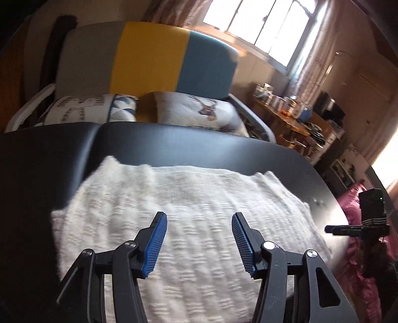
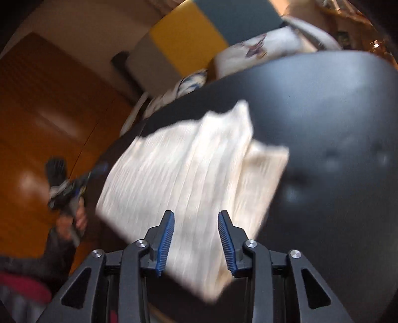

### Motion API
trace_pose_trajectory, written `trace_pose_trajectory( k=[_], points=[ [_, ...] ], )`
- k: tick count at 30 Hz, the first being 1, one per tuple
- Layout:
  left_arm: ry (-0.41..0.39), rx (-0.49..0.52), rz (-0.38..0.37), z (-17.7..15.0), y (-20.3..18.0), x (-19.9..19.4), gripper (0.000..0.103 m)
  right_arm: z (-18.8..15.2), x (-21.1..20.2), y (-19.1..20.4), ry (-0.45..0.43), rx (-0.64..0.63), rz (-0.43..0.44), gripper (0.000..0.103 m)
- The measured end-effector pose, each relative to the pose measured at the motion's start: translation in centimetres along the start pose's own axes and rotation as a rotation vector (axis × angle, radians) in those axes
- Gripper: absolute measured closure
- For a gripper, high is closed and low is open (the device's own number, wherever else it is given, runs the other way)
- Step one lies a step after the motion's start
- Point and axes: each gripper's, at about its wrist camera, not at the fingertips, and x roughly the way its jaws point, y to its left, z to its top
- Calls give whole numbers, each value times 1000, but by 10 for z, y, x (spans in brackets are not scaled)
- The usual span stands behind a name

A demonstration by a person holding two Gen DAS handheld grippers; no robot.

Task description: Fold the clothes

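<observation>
A white knit garment [image 1: 189, 223] is lying folded on a black table [image 1: 174, 146], filling most of the near half of the top. In the left wrist view it is sitting as a broad rectangle with its far edge wavy and two small corners poking up at the back. In the right wrist view the garment [image 2: 184, 179] is showing a top layer lying over a lower one, the lower layer peeking out along the right side (both views are blurred, so the knit pattern is hard to read).

The left gripper [image 1: 199, 242] is hovering above the near part of the garment with its blue-padded jaws spread wide and nothing between them. The right gripper [image 2: 196, 242] is hanging over the garment's near corner, its jaws parted more narrowly and also holding nothing. Whether either is touching the fabric cannot be told.

In the right wrist view the left gripper [image 2: 72, 186] is appearing at the left, off the table edge, gripped by a hand [image 2: 74, 221]. In the left wrist view the right gripper [image 1: 360, 227] is showing at the far right edge, beside pink fabric [image 1: 355, 201].

Behind the table a headboard [image 1: 149, 57] in grey, yellow and blue is standing, with two pillows [image 1: 199, 111] in front of it. A window [image 1: 258, 22] is glowing brightly at the upper right.
</observation>
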Motion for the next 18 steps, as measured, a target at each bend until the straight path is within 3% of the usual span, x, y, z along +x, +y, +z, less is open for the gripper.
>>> trace_pose_trajectory(
  k=[3,6,10,16,18],
  points=[
    [53,100,-63,7,-46,25,48,-31,5,-2,60,-15,11,65],
    [100,194,-94,14,-90,56,48,-48,2,-10,27,-4,49,65],
    [153,283,-110,23,-131,94,48,-39,11,-18,-13,4,151,64],
    [249,312,-67,25,-151,138,47,-31,40,-8,156,-66,342,61],
    [317,291,-12,17,-145,157,43,-36,47,8,267,-154,343,61]
  ],
)
